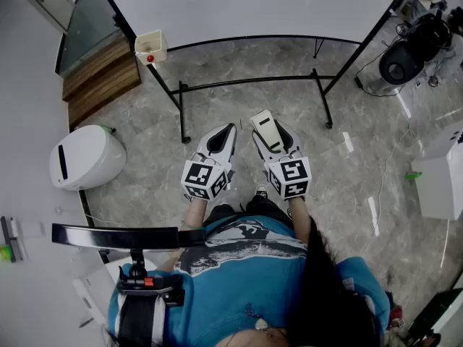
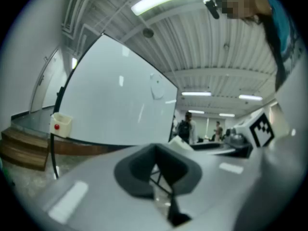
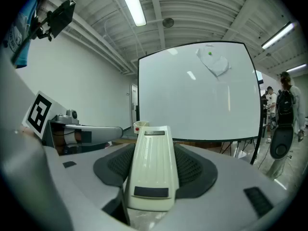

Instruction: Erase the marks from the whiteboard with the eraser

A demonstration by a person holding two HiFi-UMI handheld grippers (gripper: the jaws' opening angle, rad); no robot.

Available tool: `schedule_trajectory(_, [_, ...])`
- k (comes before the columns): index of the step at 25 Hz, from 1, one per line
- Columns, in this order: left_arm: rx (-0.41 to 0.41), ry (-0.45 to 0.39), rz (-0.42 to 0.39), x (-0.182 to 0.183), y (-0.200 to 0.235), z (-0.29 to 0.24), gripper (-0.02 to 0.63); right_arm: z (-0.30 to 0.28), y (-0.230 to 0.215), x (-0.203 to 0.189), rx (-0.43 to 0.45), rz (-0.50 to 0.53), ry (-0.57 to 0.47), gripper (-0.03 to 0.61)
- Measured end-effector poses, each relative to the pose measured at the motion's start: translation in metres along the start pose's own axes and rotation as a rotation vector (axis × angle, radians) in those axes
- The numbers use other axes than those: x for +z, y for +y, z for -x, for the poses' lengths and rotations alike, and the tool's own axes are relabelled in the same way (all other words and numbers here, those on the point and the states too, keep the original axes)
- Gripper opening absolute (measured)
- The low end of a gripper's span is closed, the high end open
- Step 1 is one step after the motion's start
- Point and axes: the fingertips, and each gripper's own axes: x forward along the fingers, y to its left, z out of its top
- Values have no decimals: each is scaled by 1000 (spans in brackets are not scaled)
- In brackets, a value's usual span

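Observation:
The whiteboard (image 1: pixel 253 6) stands on a black frame ahead of me, also filling the right gripper view (image 3: pixel 197 95) and the left gripper view (image 2: pixel 115 105). A faint smudge with a green dot (image 3: pixel 214 64) shows near its top. My right gripper (image 1: pixel 269 132) (image 3: pixel 151 177) is shut on a cream eraser (image 1: pixel 265 129) (image 3: pixel 151 165), held level well short of the board. Beside it my left gripper (image 1: pixel 221 139) (image 2: pixel 159 172) is shut with nothing in it.
A small cream box with a red dot (image 1: pixel 150 47) (image 2: pixel 61 124) hangs on the board's left post. A white rounded bin (image 1: pixel 85 156) and wooden steps (image 1: pixel 98 78) lie left. A black device (image 1: pixel 405 56) and a white cabinet (image 1: pixel 441 179) stand right. People (image 3: pixel 284 119) stand beyond the board.

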Motion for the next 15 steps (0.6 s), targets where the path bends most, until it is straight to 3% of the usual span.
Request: schedule_trajectory(15, [40,-7,6,-10,-37,-92,5,-8,-89,-12,86,-4,19,262])
